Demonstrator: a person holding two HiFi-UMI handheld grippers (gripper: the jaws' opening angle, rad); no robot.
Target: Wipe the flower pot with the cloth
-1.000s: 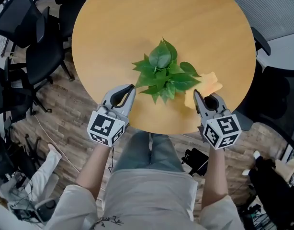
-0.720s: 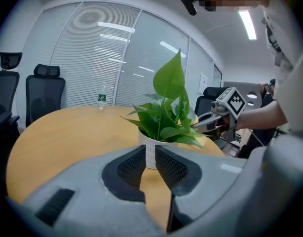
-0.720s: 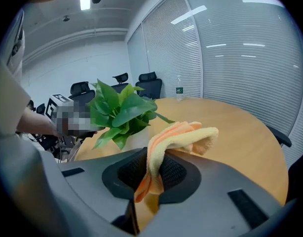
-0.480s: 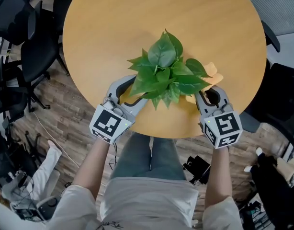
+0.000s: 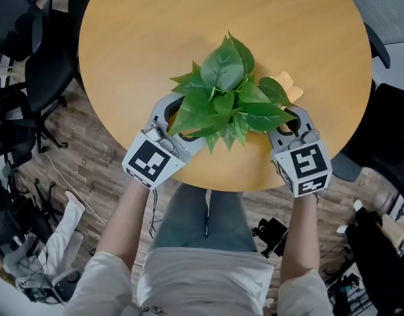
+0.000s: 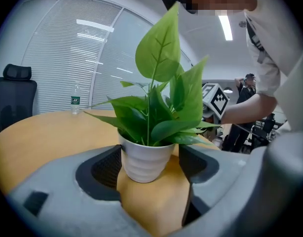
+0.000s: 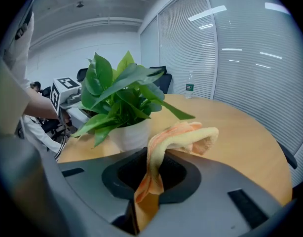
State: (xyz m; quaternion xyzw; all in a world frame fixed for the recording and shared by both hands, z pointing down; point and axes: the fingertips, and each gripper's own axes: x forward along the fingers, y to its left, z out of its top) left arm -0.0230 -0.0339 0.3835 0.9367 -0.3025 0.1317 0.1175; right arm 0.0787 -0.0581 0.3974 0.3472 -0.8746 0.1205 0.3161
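Pot [image 6: 141,168] between two grippers
The left gripper [image 6: 150,158], jaws just opening, straddles the pot; the right gripper [image 7: 150,181] clenches the cloth [image 7: 183,135].

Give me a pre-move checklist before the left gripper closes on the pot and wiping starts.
1. Left gripper straddles the flower pot: ok. Its jaws have just been opening and stand either side of the pot, not pressing on it.
2. Flower pot upright on the table: ok.
3. Cloth held by the right gripper: ok. It is pinched between shut jaws, with the free end draped forward.
4. Cloth touching the pot: cannot tell. It sits close beside the pot.
5. Leaves clear of the grippers: not ok. They overhang both in the head view.
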